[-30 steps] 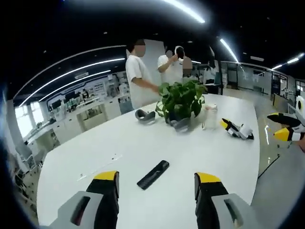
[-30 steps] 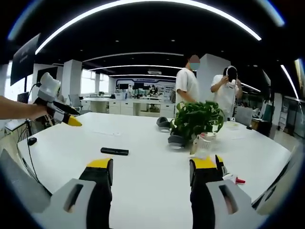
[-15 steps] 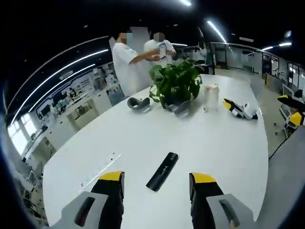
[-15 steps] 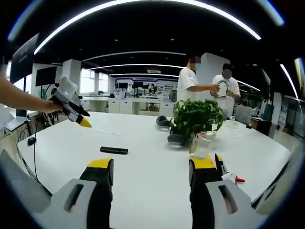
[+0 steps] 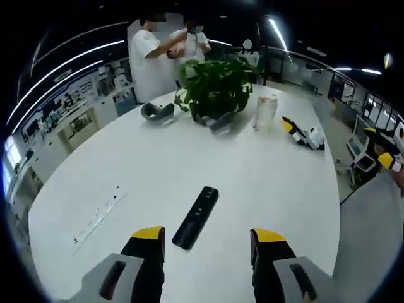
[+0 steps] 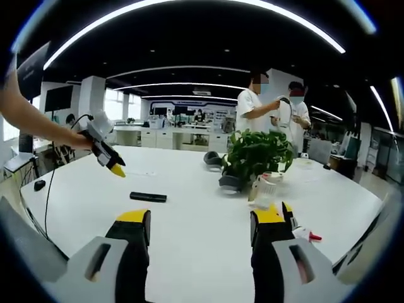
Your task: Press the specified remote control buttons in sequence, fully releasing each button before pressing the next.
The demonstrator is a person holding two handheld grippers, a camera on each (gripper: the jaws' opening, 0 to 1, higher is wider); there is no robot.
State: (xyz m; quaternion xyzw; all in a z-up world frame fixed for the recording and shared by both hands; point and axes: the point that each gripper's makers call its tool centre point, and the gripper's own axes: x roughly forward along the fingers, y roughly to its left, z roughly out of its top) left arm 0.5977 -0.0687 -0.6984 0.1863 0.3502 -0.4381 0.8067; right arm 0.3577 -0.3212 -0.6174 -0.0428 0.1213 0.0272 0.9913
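A black remote control (image 5: 196, 216) lies flat on the white table (image 5: 265, 189), just ahead of my left gripper (image 5: 208, 243) and slightly left of the middle of the gap between its jaws. The yellow-tipped jaws stand wide apart, holding nothing. In the right gripper view the remote (image 6: 148, 197) lies left of centre, and the left gripper (image 6: 108, 156), held by a hand, hovers above and left of it, tips pointing down. My right gripper (image 6: 201, 221) stands open over the near table, well short of the remote. It also shows at the far right (image 5: 385, 158).
A potted green plant (image 5: 214, 85) stands mid-table with a clear jar (image 5: 265, 112) beside it and a grey headset (image 5: 158, 112) on its other side. A spare gripper (image 5: 303, 134) lies on the table. Two people (image 6: 252, 113) stand behind the plant. A thin strip (image 5: 101, 214) lies on the left.
My left gripper has come down and tipped toward the table, so the remote now sits closer to its jaws. The right gripper has stayed put. The people behind have shifted their arms.
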